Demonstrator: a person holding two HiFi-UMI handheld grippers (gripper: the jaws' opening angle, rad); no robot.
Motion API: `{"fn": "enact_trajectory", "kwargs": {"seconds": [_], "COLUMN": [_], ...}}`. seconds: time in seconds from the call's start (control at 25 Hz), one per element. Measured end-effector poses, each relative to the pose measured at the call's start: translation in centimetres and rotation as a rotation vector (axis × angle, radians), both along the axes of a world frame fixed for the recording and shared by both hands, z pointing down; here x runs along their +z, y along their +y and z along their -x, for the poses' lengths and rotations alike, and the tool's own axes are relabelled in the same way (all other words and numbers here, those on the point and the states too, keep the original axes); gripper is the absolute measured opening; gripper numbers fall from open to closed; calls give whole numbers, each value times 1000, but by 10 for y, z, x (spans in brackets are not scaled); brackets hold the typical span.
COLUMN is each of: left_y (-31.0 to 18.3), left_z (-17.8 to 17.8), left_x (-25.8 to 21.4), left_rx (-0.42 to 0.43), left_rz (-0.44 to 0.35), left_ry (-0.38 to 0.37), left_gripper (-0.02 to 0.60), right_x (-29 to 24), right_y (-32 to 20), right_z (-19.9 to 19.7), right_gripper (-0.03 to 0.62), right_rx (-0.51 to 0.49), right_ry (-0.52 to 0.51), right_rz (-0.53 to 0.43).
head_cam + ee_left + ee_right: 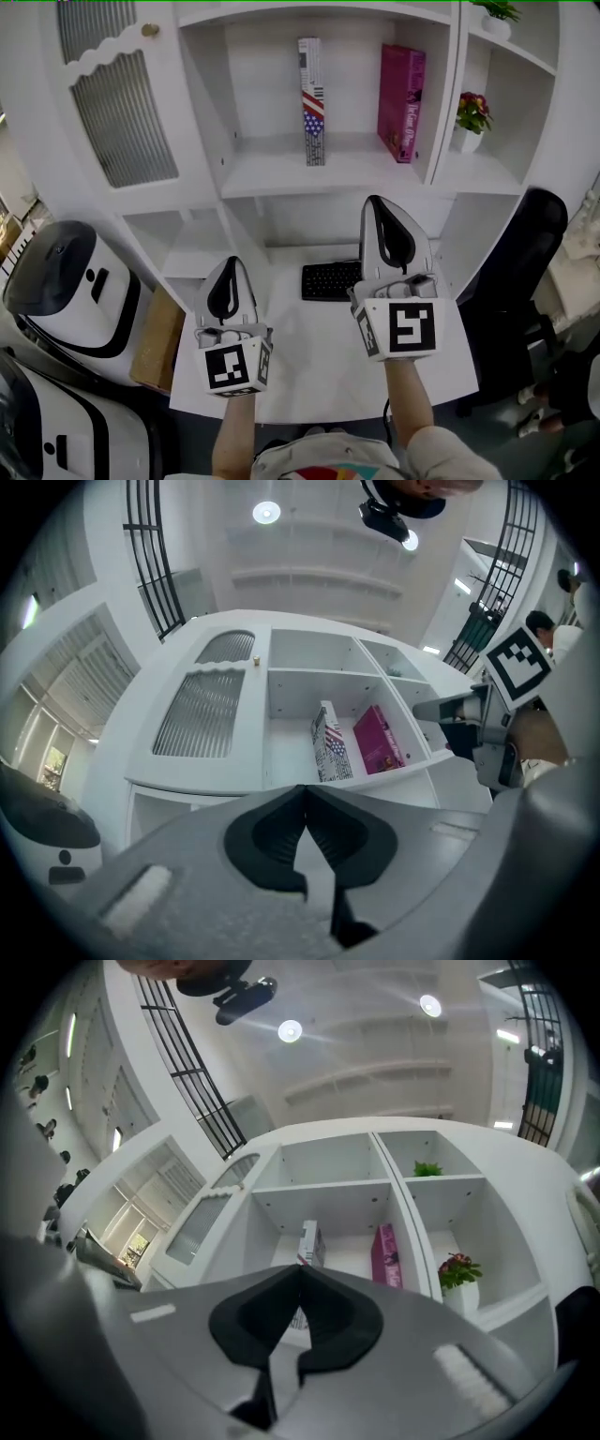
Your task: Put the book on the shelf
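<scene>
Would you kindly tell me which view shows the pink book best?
The head view: the pink book shows large and unobstructed on the shelf. The left gripper view shows it smaller; the right gripper view, even smaller and nearly edge-on.

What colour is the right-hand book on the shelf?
The book is magenta pink; the head view shows it best.

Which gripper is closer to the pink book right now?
Right. The right gripper is in front of and below the pink book, nearly in line with it; the left gripper is farther back and off to its left.
</scene>
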State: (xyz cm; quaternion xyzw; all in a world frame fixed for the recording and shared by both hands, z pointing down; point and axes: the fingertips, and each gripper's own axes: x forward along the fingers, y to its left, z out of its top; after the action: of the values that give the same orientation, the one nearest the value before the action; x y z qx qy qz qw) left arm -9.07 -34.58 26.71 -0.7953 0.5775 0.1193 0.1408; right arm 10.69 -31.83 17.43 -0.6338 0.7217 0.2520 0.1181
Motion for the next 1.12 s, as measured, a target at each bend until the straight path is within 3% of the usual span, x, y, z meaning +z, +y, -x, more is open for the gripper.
{"fn": "enact_trajectory", "kwargs": {"seconds": [0.2, 0.52, 0.68, 1.12], "left_y": [16, 21, 18, 13], "left_z": [-6, -17, -10, -13], "left_x": [27, 90, 113, 109], "left_rx": [-8, 17, -5, -16], "left_rz": [8, 123, 162, 145], "left_ry": [-29, -35, -39, -20], "left_gripper": [5, 5, 5, 5], "right_x": [71, 186, 202, 210], "right_y": [19, 28, 28, 30], "right_z": [-10, -13, -20, -17], "right_gripper": [3, 3, 3, 3], "right_rx": [8, -21, -1, -17], "right_ry": [-47, -82, -56, -23], "right_rz": [120, 311, 356, 385]}}
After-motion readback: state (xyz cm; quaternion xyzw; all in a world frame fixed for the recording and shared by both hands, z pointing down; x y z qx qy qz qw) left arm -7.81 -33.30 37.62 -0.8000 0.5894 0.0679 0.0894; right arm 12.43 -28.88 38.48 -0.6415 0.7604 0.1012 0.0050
